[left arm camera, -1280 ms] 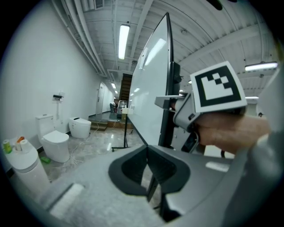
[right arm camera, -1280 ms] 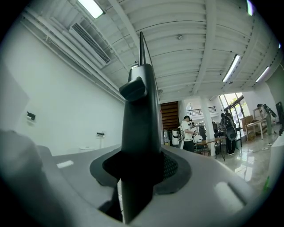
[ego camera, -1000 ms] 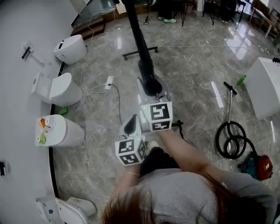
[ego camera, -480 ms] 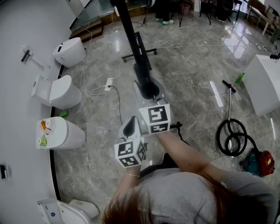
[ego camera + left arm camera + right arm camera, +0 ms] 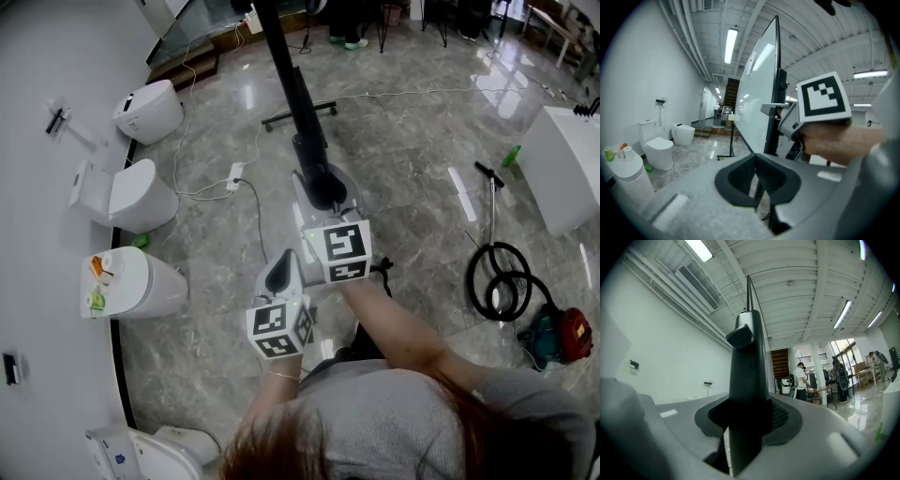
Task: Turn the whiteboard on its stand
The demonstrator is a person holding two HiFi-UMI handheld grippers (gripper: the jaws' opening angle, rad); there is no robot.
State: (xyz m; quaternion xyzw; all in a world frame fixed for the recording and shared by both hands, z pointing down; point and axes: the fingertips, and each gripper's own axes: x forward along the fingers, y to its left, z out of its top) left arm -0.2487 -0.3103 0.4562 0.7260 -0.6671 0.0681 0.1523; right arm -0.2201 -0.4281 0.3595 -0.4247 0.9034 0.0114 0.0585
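From the head view, the whiteboard (image 5: pixel 295 94) shows only edge-on, as a dark bar cut off at the top. Its white face is visible only in the left gripper view. The right claw (image 5: pixel 325 197) is clamped on the board's dark side frame (image 5: pixel 747 380), which fills the gap and hides most of the pads. The left claw (image 5: pixel 755 161), lower and just beside it, seems closed on nothing, jaws meeting at the tips. The stand's foot (image 5: pixel 277 118) is partly hidden by the board.

Right tool (image 5: pixel 748 420) tight on black whiteboard edge (image 5: pixel 747 357)
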